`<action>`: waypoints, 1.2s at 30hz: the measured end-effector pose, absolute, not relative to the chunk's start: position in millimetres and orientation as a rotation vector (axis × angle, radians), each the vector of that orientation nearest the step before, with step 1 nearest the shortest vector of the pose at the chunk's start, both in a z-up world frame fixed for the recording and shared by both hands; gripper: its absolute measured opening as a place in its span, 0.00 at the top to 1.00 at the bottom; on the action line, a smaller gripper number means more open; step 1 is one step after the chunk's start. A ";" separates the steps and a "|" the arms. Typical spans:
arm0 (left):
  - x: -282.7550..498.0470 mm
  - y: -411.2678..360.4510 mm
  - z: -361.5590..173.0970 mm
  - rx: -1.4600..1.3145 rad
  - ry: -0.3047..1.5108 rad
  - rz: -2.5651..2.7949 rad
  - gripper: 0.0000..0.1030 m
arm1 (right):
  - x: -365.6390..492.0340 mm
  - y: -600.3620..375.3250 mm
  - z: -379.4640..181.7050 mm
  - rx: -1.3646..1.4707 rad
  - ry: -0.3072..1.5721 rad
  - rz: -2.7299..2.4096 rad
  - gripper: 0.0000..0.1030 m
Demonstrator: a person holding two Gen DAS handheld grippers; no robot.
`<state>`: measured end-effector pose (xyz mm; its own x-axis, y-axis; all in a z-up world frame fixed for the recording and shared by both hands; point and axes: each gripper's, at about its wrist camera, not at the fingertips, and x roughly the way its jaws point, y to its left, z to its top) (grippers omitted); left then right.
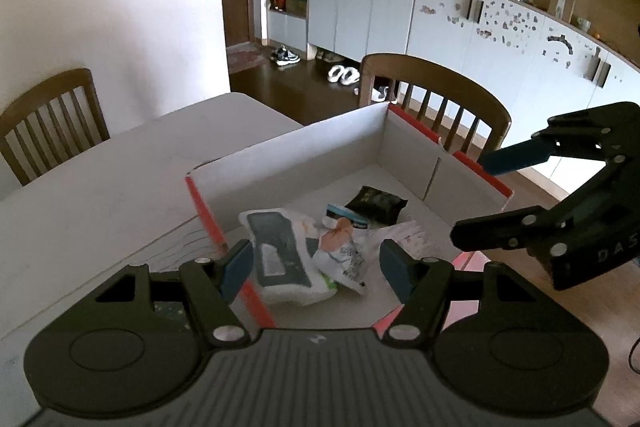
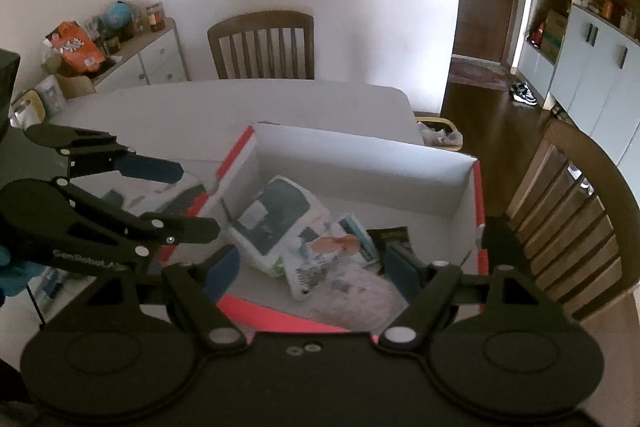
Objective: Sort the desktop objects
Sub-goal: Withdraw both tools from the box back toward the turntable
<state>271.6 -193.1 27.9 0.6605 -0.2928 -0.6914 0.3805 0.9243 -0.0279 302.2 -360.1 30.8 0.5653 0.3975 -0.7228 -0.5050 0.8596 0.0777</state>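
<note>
Both tools above the box (image 1: 288, 151): left tool (image 1: 316, 267) wide and empty, right tool (image 2: 316, 267) empty, jaws opening. Packets (image 2: 276, 219) piled inside box on counter (image 1: 100, 187).

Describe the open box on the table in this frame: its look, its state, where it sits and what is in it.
The cardboard box is shallow and rectangular, white inside with red-orange outer edges, and open on top. It sits flat on the white table near its edge, beside a wooden chair. Inside lie a large white-and-dark packet, smaller white packets overlapping it, and a small black sachet towards a corner. No gripper touches it.
</note>
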 end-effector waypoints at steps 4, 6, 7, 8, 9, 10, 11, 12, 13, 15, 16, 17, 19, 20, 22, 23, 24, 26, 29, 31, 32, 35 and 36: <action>258.6 -173.8 30.9 0.115 0.745 -0.375 0.33 | 291.2 -347.0 33.1 -0.129 0.809 0.524 0.22; 252.4 -162.9 33.0 0.105 0.738 -0.369 0.33 | 286.4 -340.1 34.1 -0.122 0.809 0.527 0.22; 249.3 -156.7 34.1 0.096 0.737 -0.365 0.33 | 283.7 -336.9 34.5 -0.119 0.807 0.530 0.22; 246.2 -151.1 35.3 0.088 0.736 -0.362 0.33 | 281.5 -333.2 35.0 -0.118 0.806 0.533 0.21; 242.5 -144.8 37.1 0.083 0.731 -0.359 0.33 | 278.9 -329.0 35.5 -0.119 0.805 0.534 0.21; 239.0 -139.2 38.5 0.081 0.725 -0.358 0.33 | 276.2 -325.4 36.1 -0.117 0.801 0.535 0.21; 235.8 -134.5 39.9 0.080 0.721 -0.355 0.33 | 273.5 -322.0 36.6 -0.108 0.798 0.536 0.20; 232.0 -127.8 41.1 0.078 0.719 -0.350 0.33 | 271.1 -319.4 37.3 -0.100 0.796 0.538 0.20; 228.5 -122.5 42.3 0.076 0.715 -0.344 0.33 | 267.9 -315.9 37.6 -0.093 0.793 0.541 0.20; 221.4 -110.9 44.3 0.070 0.708 -0.331 0.33 | 262.4 -308.3 37.4 -0.090 0.790 0.541 0.20; 218.1 -104.2 45.4 0.063 0.707 -0.327 0.33 | 259.5 -304.1 37.1 -0.089 0.790 0.545 0.20; 214.8 -98.2 46.5 0.055 0.705 -0.323 0.33 | 256.7 -299.7 37.0 -0.088 0.790 0.548 0.20; 207.1 -86.2 49.0 0.042 0.699 -0.320 0.33 | 251.1 -290.9 38.4 -0.078 0.785 0.562 0.19; 203.9 -81.5 50.1 0.038 0.696 -0.316 0.33 | 248.4 -286.7 39.4 -0.076 0.782 0.566 0.19; 196.8 -72.3 52.0 0.034 0.691 -0.309 0.33 | 242.0 -275.5 40.8 -0.087 0.772 0.574 0.19; 193.0 -67.7 52.6 0.033 0.689 -0.305 0.33 | 239.9 -271.3 41.6 -0.089 0.770 0.576 0.18; 189.7 -63.2 52.8 0.034 0.689 -0.301 0.32 | 237.4 -266.4 42.4 -0.089 0.767 0.582 0.18; 182.7 -52.8 52.6 0.036 0.687 -0.291 0.29 | 232.7 -256.2 44.3 -0.091 0.760 0.596 0.17; 175.1 -36.7 51.4 0.026 0.692 -0.282 0.28 | 224.8 -240.2 45.1 -0.103 0.749 0.610 0.16; 170.6 -26.9 50.5 0.018 0.696 -0.273 0.27 | 220.1 -230.4 44.7 -0.103 0.746 0.622 0.16; 168.0 -22.4 50.2 0.016 0.696 -0.270 0.25 | 218.1 -226.4 44.6 -0.107 0.743 0.625 0.16; 160.2 -8.2 48.4 0.011 0.697 -0.260 0.22 | 212.0 -212.0 43.6 -0.130 0.734 0.634 0.16; 157.5 -2.9 47.7 0.009 0.698 -0.255 0.22 | 210.6 -207.2 42.9 -0.135 0.733 0.637 0.16</action>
<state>157.5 -2.9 47.7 0.7365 -0.2295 -0.6363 0.2357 0.9688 -0.0766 210.6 -207.2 42.9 0.5653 0.4943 -0.6604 -0.5853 0.8045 0.1012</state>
